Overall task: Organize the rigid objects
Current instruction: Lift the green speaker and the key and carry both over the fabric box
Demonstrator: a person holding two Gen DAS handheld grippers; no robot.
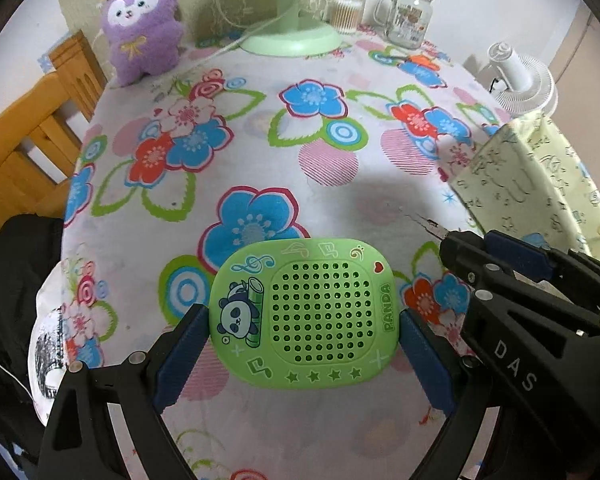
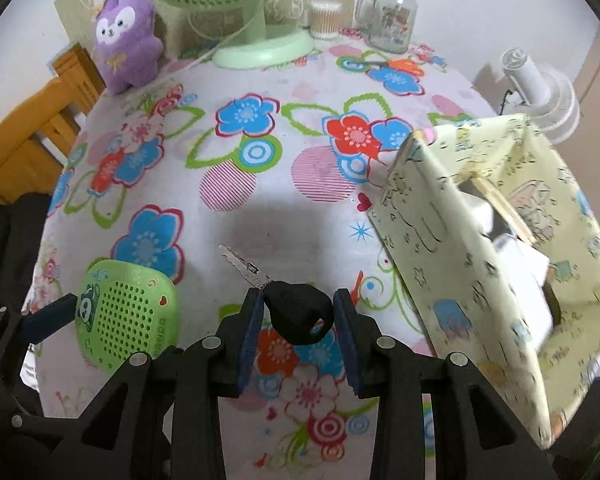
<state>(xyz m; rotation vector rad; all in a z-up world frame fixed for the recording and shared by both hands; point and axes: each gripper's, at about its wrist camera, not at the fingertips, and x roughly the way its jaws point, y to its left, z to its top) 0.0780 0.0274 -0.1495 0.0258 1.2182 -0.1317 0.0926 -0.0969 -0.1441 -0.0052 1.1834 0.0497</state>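
My left gripper (image 1: 304, 320) is shut on a green panda speaker (image 1: 304, 316), held by its two short sides above the flowered tablecloth (image 1: 260, 152). The speaker also shows in the right wrist view (image 2: 128, 312) at the lower left. My right gripper (image 2: 299, 304) is shut on the black head of a key (image 2: 296, 312), whose metal blade points away to the upper left. A pale yellow fabric storage box (image 2: 480, 248) stands at the right, with white items inside; it also shows in the left wrist view (image 1: 532, 184). The right gripper (image 1: 524, 280) appears at the right of the left wrist view.
At the table's far edge stand a purple plush toy (image 1: 140, 24), a green desk fan (image 1: 292, 20), a cotton swab jar (image 1: 344, 14) and a glass mug jar with a green lid (image 1: 408, 16). A white fan (image 1: 524, 80) is at the right. A wooden chair (image 1: 32, 128) is at the left.
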